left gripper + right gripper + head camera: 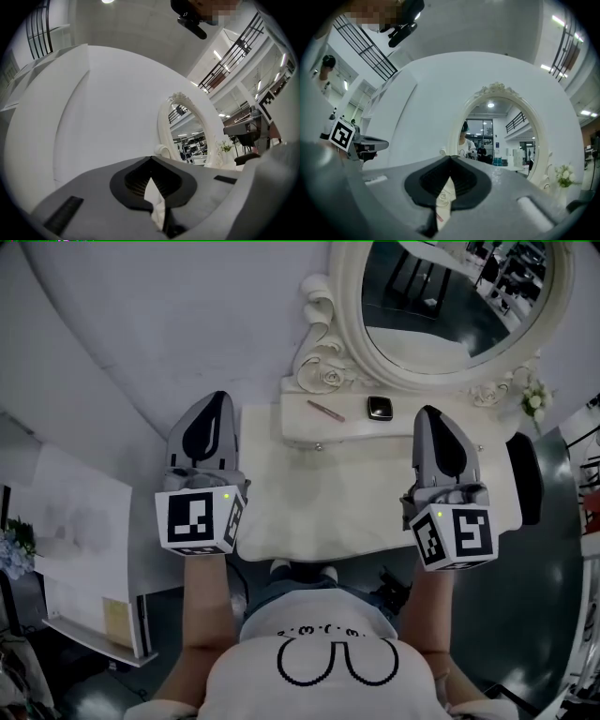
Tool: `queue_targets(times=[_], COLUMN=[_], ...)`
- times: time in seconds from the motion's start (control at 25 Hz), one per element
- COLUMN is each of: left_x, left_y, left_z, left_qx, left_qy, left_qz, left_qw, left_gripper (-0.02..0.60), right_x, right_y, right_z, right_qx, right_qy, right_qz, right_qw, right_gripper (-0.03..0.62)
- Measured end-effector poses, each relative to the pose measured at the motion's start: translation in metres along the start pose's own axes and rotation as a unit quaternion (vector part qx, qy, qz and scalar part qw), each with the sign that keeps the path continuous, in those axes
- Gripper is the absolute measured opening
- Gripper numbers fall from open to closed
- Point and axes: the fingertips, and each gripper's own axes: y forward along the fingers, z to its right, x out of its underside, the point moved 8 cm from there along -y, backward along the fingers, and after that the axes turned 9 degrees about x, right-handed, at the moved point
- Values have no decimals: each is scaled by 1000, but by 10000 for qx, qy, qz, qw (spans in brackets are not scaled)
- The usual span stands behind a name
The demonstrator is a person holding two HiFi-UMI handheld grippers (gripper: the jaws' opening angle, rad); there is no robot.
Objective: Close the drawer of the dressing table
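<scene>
In the head view the cream dressing table [309, 512] stands below me with its oval mirror [450, 306] at the back. Under the mirror a low shelf unit carries a drawer front [352, 439] with a small knob [319, 446]; it looks flush with the unit. My left gripper [217, 401] hovers over the table's left edge and my right gripper [429, 414] over its right side. Both are raised above the top and point towards the mirror. The left gripper [151, 159] and the right gripper [450, 158] each have their jaws closed tip to tip, with nothing held.
A pink stick [325, 410] and a black compact [380, 409] lie on the shelf. White flowers [534, 401] stand at the mirror's right foot, a dark chair [530, 479] right of the table. A curved white wall [169, 324] rises behind, and white boards [84, 521] lean at the left.
</scene>
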Motion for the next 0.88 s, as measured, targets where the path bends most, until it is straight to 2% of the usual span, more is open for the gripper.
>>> queue_targets(times=[0.4, 0.88], left_x=[-10, -7], left_y=[-1, 6], left_z=[5, 14], left_qx=[1, 134], left_qy=[125, 353], left_qz=[123, 138], left_qw=[9998, 9992], left_gripper=[-2, -2], right_x=[-3, 6], right_y=[0, 6], right_z=[-2, 1], right_qx=[-55, -59], right_qy=[-69, -469], right_qz=[106, 96], right_qw=[9999, 9988], right_gripper=[-2, -2])
